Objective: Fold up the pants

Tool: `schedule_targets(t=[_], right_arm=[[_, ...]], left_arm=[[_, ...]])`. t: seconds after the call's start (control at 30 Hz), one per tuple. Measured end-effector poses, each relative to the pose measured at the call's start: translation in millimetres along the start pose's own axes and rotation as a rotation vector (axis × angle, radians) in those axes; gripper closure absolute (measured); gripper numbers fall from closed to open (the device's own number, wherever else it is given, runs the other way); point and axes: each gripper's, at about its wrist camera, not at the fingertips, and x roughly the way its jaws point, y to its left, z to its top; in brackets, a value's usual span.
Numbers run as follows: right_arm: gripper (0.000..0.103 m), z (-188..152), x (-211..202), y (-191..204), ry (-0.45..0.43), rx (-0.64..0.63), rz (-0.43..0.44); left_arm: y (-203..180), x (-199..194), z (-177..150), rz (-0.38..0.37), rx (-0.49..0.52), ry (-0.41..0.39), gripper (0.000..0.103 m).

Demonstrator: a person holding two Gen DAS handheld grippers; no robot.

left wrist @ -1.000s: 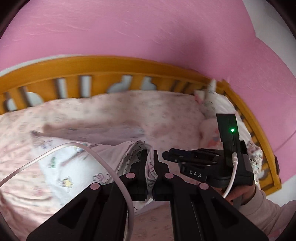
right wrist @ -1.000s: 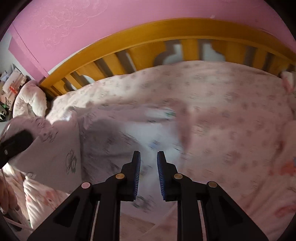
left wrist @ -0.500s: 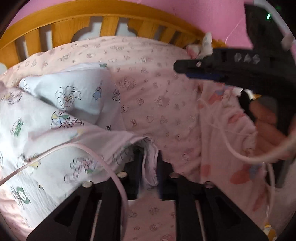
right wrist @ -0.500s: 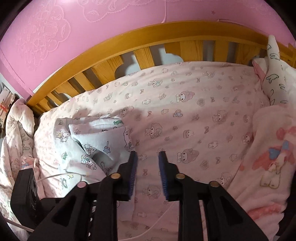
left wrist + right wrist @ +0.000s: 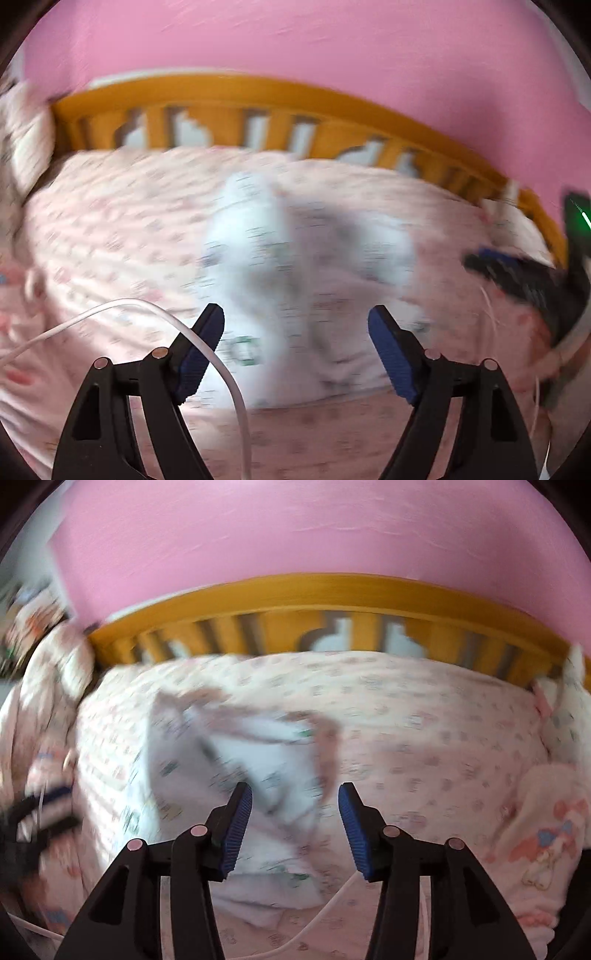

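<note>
The white printed pants (image 5: pixel 291 280) lie loosely folded on the pink patterned bedsheet (image 5: pixel 110 236), blurred by motion. My left gripper (image 5: pixel 295 328) is open and empty, just above the near edge of the pants. My right gripper (image 5: pixel 295 805) is open and empty too, over the near right part of the pants (image 5: pixel 236 771). The right gripper shows in the left wrist view (image 5: pixel 517 269) at the far right. The left gripper shows in the right wrist view (image 5: pixel 40 812) at the far left.
A wooden cot rail (image 5: pixel 258 99) (image 5: pixel 332 594) runs along the back under a pink wall (image 5: pixel 295 40). Pink pillows and soft bedding lie at the left (image 5: pixel 44 686) and right (image 5: pixel 546 819). A white cable (image 5: pixel 147 314) crosses the left gripper.
My left gripper has let go of the pants and opened wide. My right gripper has opened as well. Both have drawn back, and the pants now lie on the sheet.
</note>
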Motion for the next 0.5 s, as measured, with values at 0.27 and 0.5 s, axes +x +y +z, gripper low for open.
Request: schedule_targets(t=[0.27, 0.5], right_arm=[[0.052, -49, 48, 104, 0.122, -0.450, 0.040], [0.035, -74, 73, 135, 0.150, -0.647, 0.033]], left_arm=[[57, 38, -19, 0.208, -0.060, 0.167, 0.032], [63, 53, -53, 0.173, -0.049, 0.318, 0.036]])
